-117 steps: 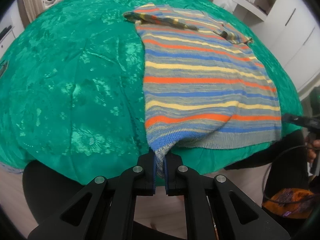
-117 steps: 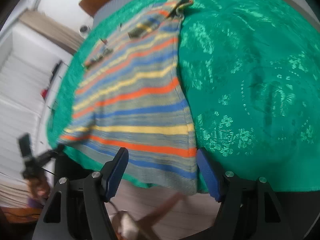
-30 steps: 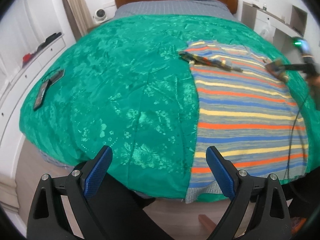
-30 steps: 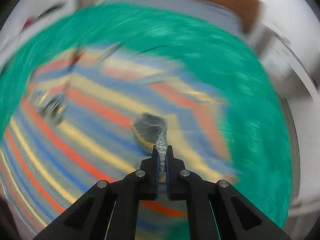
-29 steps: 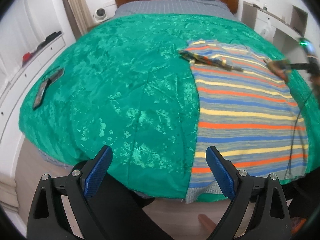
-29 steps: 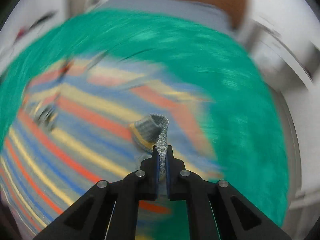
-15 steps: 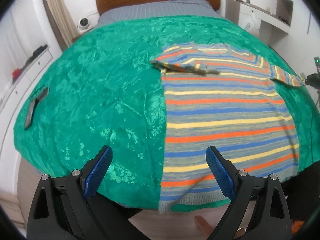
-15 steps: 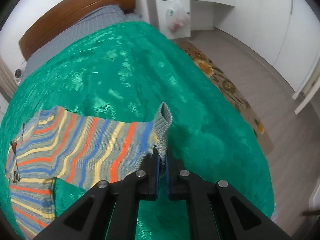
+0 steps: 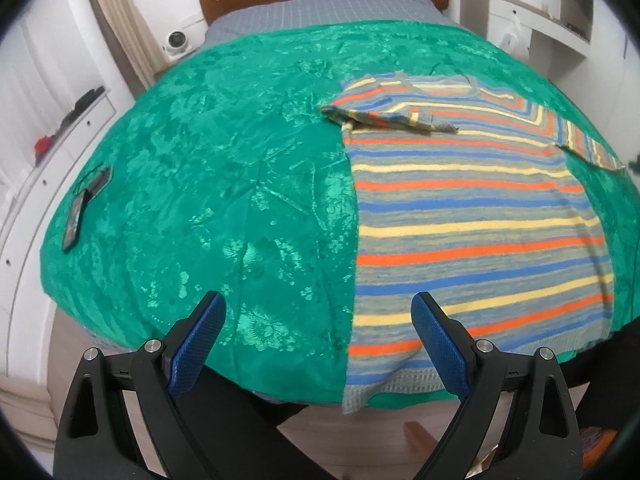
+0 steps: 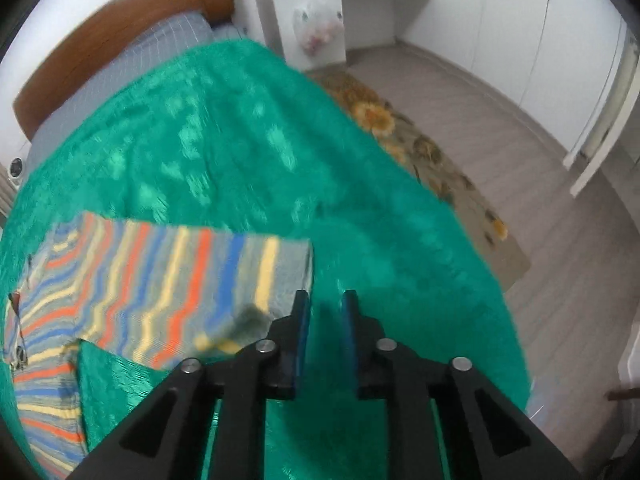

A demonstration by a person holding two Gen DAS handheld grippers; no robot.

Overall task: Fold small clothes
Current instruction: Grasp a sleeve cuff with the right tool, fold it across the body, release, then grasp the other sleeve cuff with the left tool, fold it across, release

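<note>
Beside opening right claw (image 10: 323, 304), blurred sleeve (image 10: 192, 280).

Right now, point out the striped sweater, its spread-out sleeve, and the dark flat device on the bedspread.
striped sweater (image 9: 476, 232): left wrist view, middle of its body.
spread-out sleeve (image 10: 192, 280): right wrist view, mid-sleeve stripes.
dark flat device (image 9: 74, 222): left wrist view, its lower half.

We see bare green bedspread (image 9: 208, 184) left of the sweater (image 9: 472, 208); only two flat devices (image 9: 86, 200) lie near its left edge.
</note>
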